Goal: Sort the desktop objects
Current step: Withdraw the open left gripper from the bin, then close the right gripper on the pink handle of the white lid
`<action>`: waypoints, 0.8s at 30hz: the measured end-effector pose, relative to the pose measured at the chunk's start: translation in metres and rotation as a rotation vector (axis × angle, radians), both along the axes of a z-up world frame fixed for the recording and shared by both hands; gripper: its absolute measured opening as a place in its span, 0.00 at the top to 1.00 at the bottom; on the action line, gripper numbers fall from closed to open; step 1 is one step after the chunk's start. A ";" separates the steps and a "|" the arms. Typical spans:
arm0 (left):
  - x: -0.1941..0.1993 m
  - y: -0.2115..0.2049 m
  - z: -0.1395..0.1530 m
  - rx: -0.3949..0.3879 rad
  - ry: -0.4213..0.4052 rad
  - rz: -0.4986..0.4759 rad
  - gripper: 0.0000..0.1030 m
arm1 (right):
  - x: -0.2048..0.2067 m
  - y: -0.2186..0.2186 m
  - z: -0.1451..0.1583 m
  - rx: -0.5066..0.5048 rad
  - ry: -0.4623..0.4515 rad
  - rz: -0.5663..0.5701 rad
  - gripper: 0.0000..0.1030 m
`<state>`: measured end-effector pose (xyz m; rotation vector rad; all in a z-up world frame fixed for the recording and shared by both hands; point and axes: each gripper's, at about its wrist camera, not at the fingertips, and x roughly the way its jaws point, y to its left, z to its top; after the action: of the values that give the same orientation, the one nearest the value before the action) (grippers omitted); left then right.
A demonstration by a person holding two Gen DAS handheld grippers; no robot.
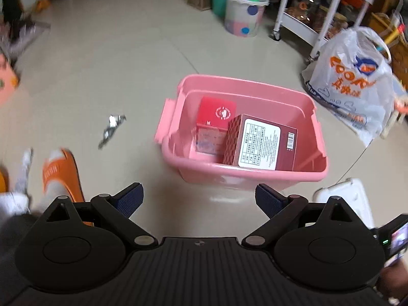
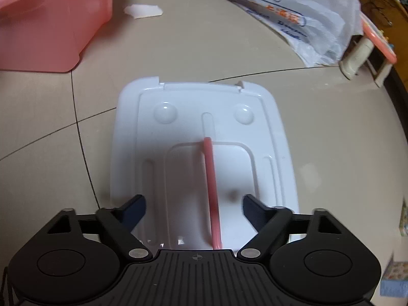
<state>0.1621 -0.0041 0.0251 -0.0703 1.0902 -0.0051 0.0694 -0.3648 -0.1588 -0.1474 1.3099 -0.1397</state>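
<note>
A pink storage bin (image 1: 244, 176) stands open on the tiled floor. Inside it are a red box (image 1: 216, 113), a dark red box with a white label (image 1: 260, 144) and a pale pink box (image 1: 207, 140) under the red one. My left gripper (image 1: 199, 199) hovers open just short of the bin, with nothing between its fingers. The bin's white lid (image 2: 193, 117) lies flat on the floor to the right of the bin (image 2: 51, 25). Its pink handle (image 2: 210, 178) stands up between the jaws of my right gripper (image 2: 195, 206), and the pads are clear of it.
A white plastic bag (image 1: 352, 89) lies right of the bin, and a dotted bucket (image 1: 244, 12) and a white trolley (image 1: 318, 12) stand behind it. A foot in an orange slipper (image 1: 60, 176) is at the left, near a crumpled wrapper (image 1: 112, 127). A paper scrap (image 2: 144, 11) lies by the bin.
</note>
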 end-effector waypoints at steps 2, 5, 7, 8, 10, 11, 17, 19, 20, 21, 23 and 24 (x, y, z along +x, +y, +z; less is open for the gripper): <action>0.002 0.005 -0.003 -0.032 0.015 0.028 0.06 | 0.002 -0.001 -0.002 0.011 -0.011 0.009 0.33; 0.003 0.007 -0.007 -0.039 0.034 0.057 0.06 | 0.006 -0.001 -0.002 0.041 -0.027 0.020 0.41; 0.003 0.006 -0.008 -0.049 0.041 0.053 0.06 | 0.008 -0.001 0.000 0.069 -0.030 0.029 0.51; 0.003 0.005 -0.008 -0.053 0.040 0.049 0.06 | 0.008 0.000 0.000 0.069 -0.027 0.031 0.52; 0.002 0.001 -0.007 -0.055 0.038 0.037 0.06 | 0.010 -0.001 0.001 0.082 -0.023 0.025 0.59; 0.002 0.000 -0.007 -0.053 0.034 0.030 0.06 | 0.011 -0.002 0.002 0.096 -0.019 0.019 0.64; 0.002 -0.005 -0.006 -0.060 0.033 0.015 0.06 | 0.008 0.001 0.010 0.119 -0.018 0.037 0.90; 0.002 -0.006 -0.005 -0.067 0.029 0.019 0.06 | 0.007 0.003 0.013 0.139 -0.017 0.055 0.91; 0.002 -0.007 -0.005 -0.072 0.026 0.018 0.06 | 0.006 0.004 0.014 0.152 -0.015 0.066 0.91; 0.002 -0.008 -0.004 -0.075 0.023 0.015 0.06 | 0.005 0.007 0.015 0.159 -0.011 0.080 0.91; 0.001 -0.010 -0.002 -0.081 0.018 0.009 0.06 | 0.004 0.011 0.017 0.149 -0.008 0.103 0.92; 0.001 -0.011 -0.001 -0.084 0.016 0.005 0.06 | 0.003 0.012 0.019 0.144 -0.011 0.110 0.93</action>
<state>0.1629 -0.0150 0.0240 -0.1490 1.1060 -0.0460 0.0723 -0.3524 -0.1398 -0.0955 1.2928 0.0468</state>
